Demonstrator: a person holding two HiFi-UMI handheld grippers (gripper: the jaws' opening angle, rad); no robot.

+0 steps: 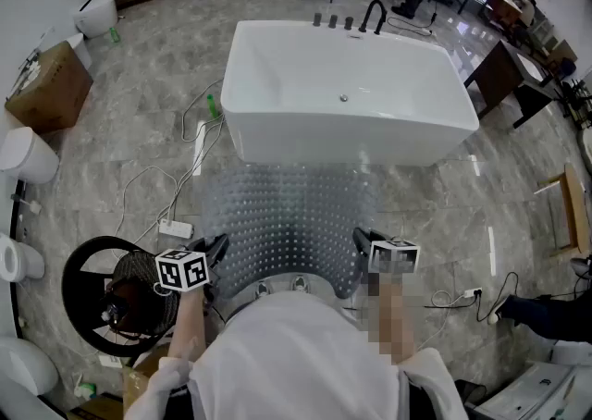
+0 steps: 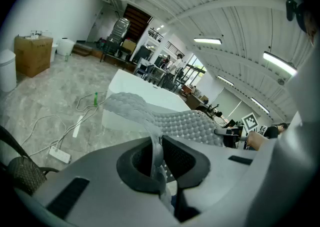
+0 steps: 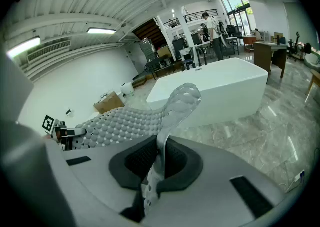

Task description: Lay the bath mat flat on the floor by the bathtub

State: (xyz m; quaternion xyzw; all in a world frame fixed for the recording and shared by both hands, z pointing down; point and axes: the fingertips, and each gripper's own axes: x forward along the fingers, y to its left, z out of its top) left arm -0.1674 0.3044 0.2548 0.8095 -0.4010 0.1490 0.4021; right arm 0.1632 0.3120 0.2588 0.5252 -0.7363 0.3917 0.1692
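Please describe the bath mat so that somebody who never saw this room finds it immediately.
Start at the big white bathtub on the marble floor. Just before its near wall spreads the bath mat, its near corners pinched by the left tongs and right tongs. Unlike the white power strip beside it, it is translucent grey and covered with round bumps.

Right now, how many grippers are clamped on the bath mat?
2. The left gripper pinches the bath mat's near-left edge; the right gripper pinches its near-right edge. Neither grip is hidden.
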